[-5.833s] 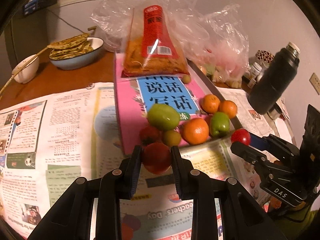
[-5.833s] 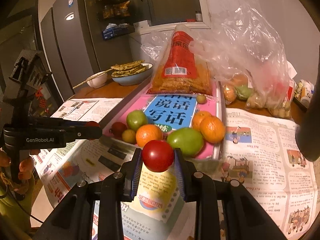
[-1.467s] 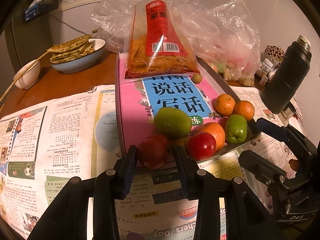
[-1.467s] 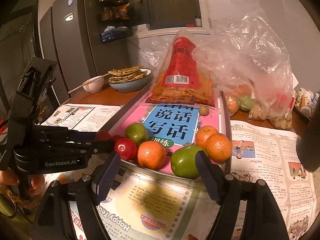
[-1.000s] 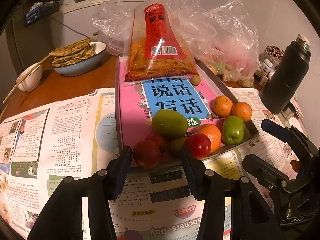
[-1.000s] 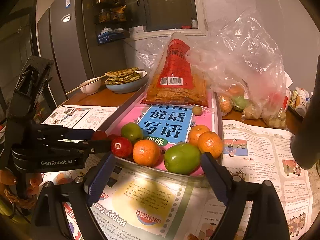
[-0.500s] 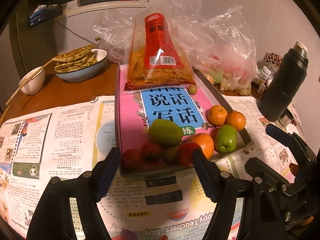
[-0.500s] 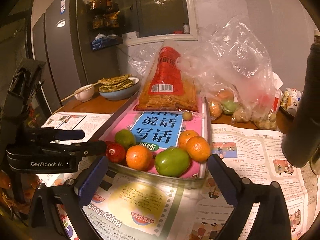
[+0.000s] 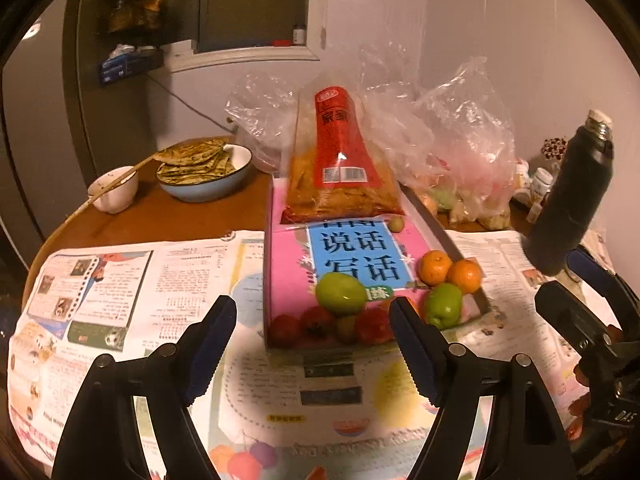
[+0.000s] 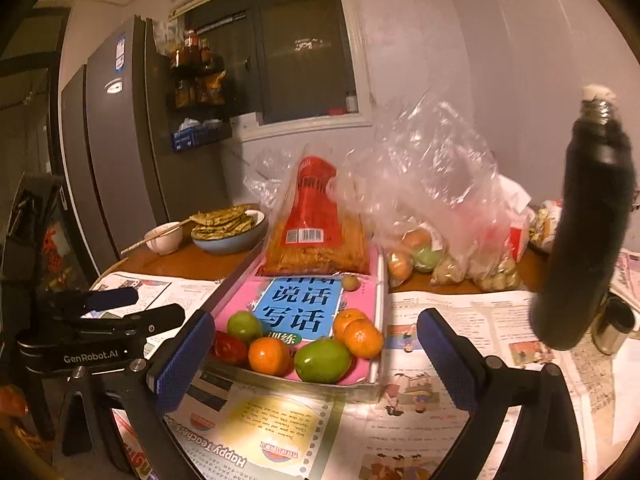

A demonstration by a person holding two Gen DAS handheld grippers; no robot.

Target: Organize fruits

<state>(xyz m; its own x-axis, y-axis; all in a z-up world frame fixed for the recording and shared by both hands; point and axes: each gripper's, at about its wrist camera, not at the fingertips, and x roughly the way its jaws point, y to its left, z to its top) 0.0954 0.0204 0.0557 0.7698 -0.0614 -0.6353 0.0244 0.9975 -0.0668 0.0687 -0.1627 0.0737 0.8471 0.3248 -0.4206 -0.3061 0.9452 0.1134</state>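
Note:
A metal tray (image 9: pixel 448 236) lined with a pink book holds the fruit at its near end: red tomatoes (image 9: pixel 285 330), a green fruit (image 9: pixel 340 294), a second green fruit (image 9: pixel 443 310) and oranges (image 9: pixel 464 276). The same tray (image 10: pixel 378 390) shows in the right wrist view with a tomato (image 10: pixel 230 348), oranges (image 10: pixel 269 356) and a green fruit (image 10: pixel 323 360). My left gripper (image 9: pixel 312 354) is open and empty, held back from the tray's near edge. My right gripper (image 10: pixel 314 360) is open and empty, also short of the tray.
A red snack bag (image 9: pixel 340 176) lies on the tray's far end. Clear plastic bags with more fruit (image 10: pixel 432 256) sit behind. A black flask (image 10: pixel 588 232) stands at the right. A blue bowl of flatbread (image 9: pixel 202 170) and a small white bowl (image 9: pixel 114 194) are far left. Newspaper (image 9: pixel 120 280) covers the table.
Both grippers let go of their red tomatoes, which now lie in the tray's near end. Both have opened wide and pulled back and up from the tray.

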